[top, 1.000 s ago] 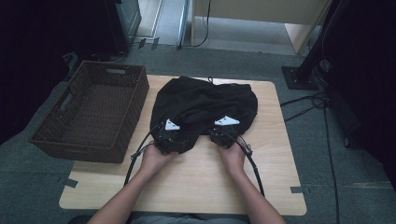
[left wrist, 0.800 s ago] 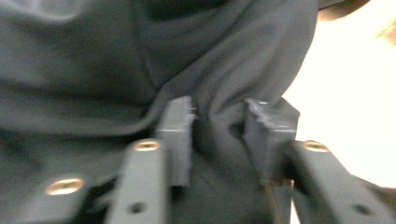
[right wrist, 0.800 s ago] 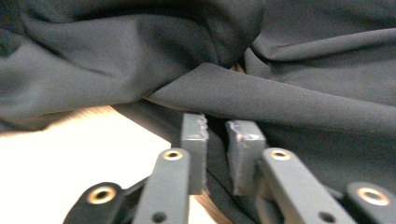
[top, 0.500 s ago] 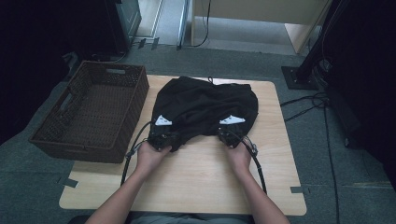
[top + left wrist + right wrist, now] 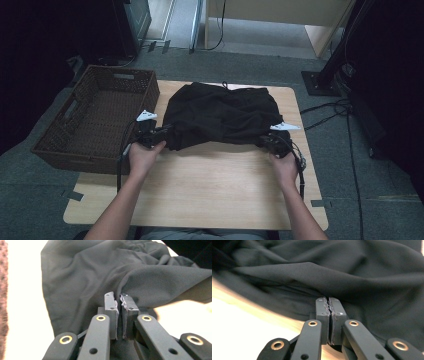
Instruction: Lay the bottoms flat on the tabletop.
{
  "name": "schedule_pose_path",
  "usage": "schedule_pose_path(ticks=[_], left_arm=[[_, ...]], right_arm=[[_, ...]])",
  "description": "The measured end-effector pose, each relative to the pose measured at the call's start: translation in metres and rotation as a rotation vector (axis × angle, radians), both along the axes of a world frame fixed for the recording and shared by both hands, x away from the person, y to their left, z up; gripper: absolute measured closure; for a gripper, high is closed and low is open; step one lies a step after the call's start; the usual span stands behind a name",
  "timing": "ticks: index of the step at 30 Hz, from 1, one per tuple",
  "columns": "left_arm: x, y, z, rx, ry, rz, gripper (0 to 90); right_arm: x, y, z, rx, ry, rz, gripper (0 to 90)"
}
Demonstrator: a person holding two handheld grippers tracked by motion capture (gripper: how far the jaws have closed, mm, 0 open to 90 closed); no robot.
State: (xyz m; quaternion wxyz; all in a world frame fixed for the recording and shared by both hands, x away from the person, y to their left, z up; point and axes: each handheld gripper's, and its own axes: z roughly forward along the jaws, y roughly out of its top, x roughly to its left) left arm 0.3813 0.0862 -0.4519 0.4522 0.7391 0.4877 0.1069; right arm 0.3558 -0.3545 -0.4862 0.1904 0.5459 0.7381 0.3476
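Observation:
A black garment (image 5: pixel 220 112) lies crumpled on the far half of the wooden table (image 5: pixel 215 190), stretched sideways between both grippers. My left gripper (image 5: pixel 159 133) holds its near left edge, close to the basket. In the left gripper view the jaws (image 5: pixel 119 298) are shut on a pinched fold of the black fabric (image 5: pixel 82 277). My right gripper (image 5: pixel 268 141) holds the near right edge. The right gripper view has its jaws (image 5: pixel 328 301) pressed together at the hem of the dark cloth (image 5: pixel 337 270). A bare hand holds each gripper.
A brown woven basket (image 5: pixel 95 120) stands against the table's left side, empty inside. Bare wood stretches across the near half of the table. On the floor to the right are a black stand base (image 5: pixel 320 80) and loose cables (image 5: pixel 330 112).
Both grippers have moved apart, the left toward the basket and the right toward the table's right edge. The garment's near edge has been drawn out wider between them.

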Motion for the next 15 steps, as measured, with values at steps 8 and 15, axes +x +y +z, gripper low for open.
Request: schedule_pose_path(ticks=[8,15], left_arm=[[0.006,0.001,-0.011,0.052,0.034,0.038,85.4],[0.006,-0.008,-0.008,-0.052,0.048,-0.039,65.7]], right_arm=[[-0.006,-0.053,0.001,-0.067,-0.012,-0.19,86.9],[-0.011,-0.049,0.0,0.074,-0.021,-0.147,68.9]])
